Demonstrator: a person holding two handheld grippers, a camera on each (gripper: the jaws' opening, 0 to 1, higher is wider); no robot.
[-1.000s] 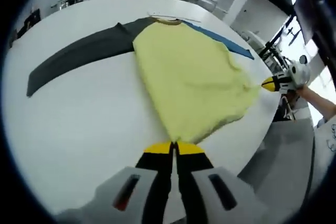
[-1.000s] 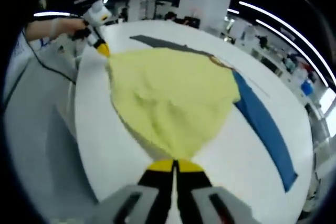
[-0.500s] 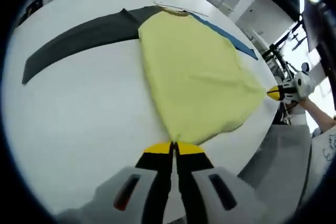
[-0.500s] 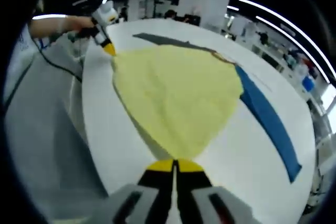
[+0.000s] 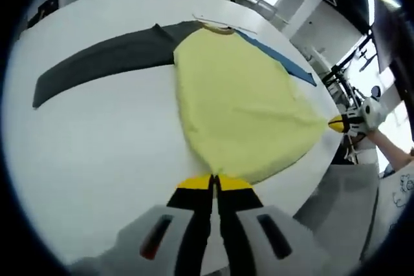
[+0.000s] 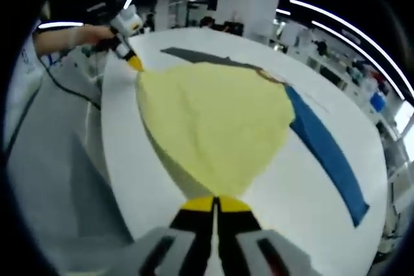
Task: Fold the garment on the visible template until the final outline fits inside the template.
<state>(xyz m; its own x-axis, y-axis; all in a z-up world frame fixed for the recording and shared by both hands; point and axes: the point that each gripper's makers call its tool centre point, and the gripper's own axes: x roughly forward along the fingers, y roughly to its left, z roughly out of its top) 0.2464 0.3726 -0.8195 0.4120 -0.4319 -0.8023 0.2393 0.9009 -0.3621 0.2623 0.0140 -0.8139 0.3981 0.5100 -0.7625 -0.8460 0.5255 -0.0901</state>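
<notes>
Left gripper view: left tongs [image 5: 214,179] clenched on the yellow garment's [image 5: 242,108] hem corner; right tongs [image 6: 215,200] likewise grasping it.

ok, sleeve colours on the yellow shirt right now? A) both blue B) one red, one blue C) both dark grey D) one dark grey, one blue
D: the yellow shirt lies on the white table with a dark grey sleeve stretched to one side and a blue sleeve to the other.

Both views low at hem corners, sharing garment [image 5: 242,105] [image 6: 217,121]
</notes>
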